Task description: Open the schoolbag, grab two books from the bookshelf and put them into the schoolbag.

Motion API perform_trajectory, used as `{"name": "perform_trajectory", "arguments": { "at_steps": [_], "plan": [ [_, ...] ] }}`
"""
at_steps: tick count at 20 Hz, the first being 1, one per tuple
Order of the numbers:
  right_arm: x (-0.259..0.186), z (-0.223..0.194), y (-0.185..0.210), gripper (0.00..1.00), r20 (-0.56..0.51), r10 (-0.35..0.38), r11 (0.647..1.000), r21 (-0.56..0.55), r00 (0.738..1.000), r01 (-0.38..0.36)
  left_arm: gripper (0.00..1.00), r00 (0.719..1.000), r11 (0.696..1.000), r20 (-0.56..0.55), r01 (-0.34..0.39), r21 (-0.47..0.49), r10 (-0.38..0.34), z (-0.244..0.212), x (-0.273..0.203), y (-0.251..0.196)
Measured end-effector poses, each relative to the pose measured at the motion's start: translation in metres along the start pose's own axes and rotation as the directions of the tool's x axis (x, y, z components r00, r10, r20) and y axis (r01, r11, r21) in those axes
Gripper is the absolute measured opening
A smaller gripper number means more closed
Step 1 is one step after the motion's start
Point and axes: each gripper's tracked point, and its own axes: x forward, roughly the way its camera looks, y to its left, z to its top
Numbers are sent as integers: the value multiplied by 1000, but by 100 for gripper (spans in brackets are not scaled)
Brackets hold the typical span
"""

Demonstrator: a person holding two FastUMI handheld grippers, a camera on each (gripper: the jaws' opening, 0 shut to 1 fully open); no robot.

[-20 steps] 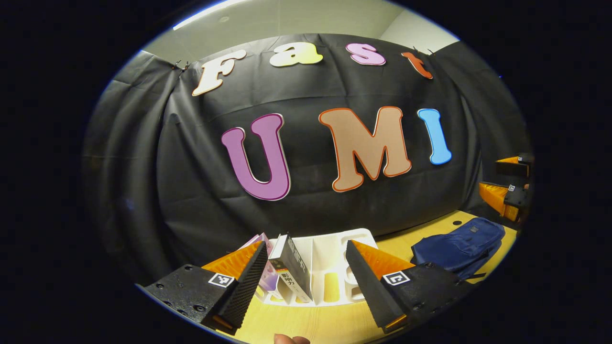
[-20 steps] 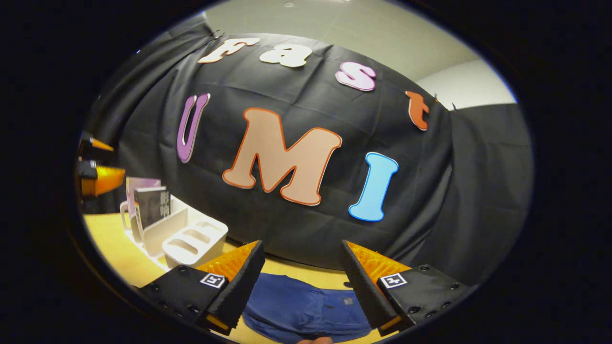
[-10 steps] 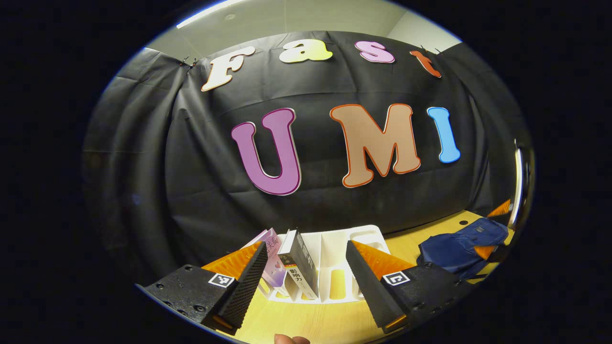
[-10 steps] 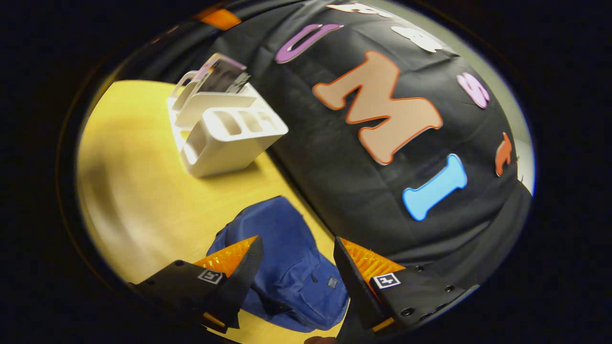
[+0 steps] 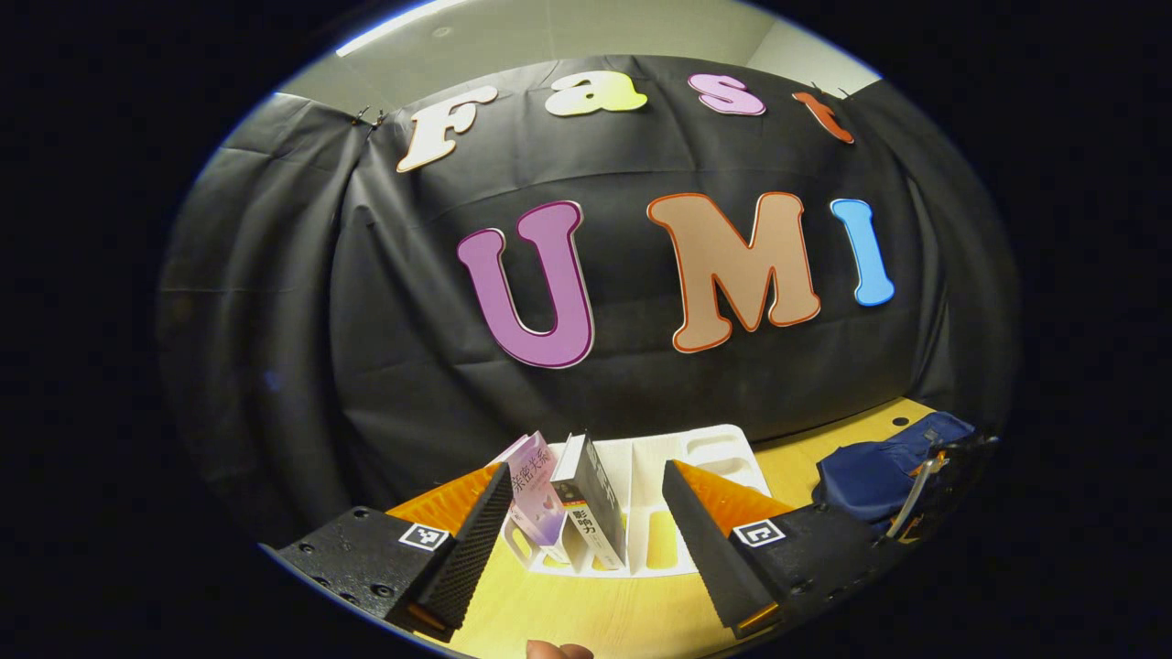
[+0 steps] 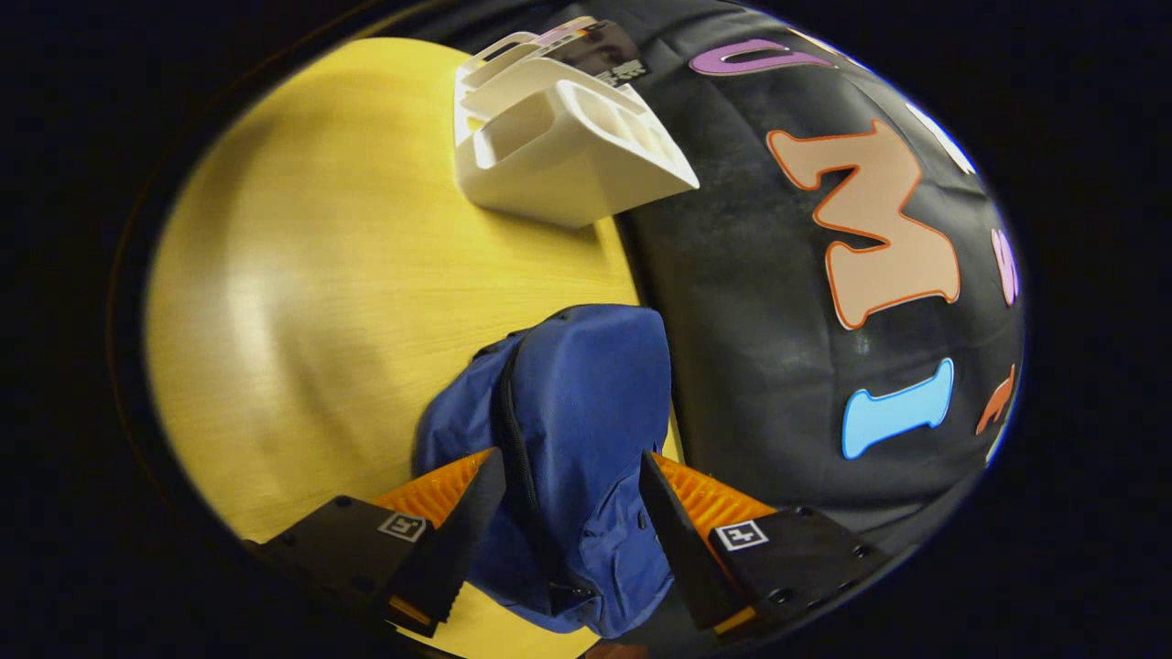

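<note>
The right gripper (image 6: 568, 540) hangs over the schoolbag (image 6: 586, 403) with its jaws released, one finger on each side of the dark zip line (image 6: 517, 430) that runs along the bag's left edge. Nothing is pinched yet, and whether the fingers touch the cloth cannot be told. The bag is blue, soft and slumped, lying on the yellow worktop (image 6: 302, 302) close against the black booth wall, and it looks zipped closed.

The step in hand appears to be opening the bag. To do it well, the jaws should probably find the zip pull rather than bite loose fabric; the pull itself is too small to pick out here, so following the zip line to its end is the safer guide. The cloth will likely bunch and drag with the pull, so a steady draw along the zip should serve better than a lift.

The left gripper (image 5: 586, 540) is also released, holding nothing, its fingers framing the white bookshelf (image 5: 705, 458) on the far side of the worktop. Two books lean in the shelf's left slots: a pale purple book (image 5: 536, 499) and, just right of it, a dark book (image 5: 595, 499). In that view the schoolbag (image 5: 870, 467) lies well to the right of the shelf, with the other gripper over it. The free left gripper could press the bag down if it slides.
</note>
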Motion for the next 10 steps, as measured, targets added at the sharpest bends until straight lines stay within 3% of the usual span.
{"name": "perform_trajectory", "arguments": {
  "at_steps": [4, 10],
  "plan": [
    [18, -8, 4, 87, -35, -11, 998, -62, 999, 9, 96, 1000, 1000, -5, -11, 5, 11, 0, -1, 4],
    [31, -5, -15, 87, -27, -90, 992, -88, 996, 87, 96, 1000, 1000, -10, -24, 12, 24, -1, -2, 8]
  ]
}}
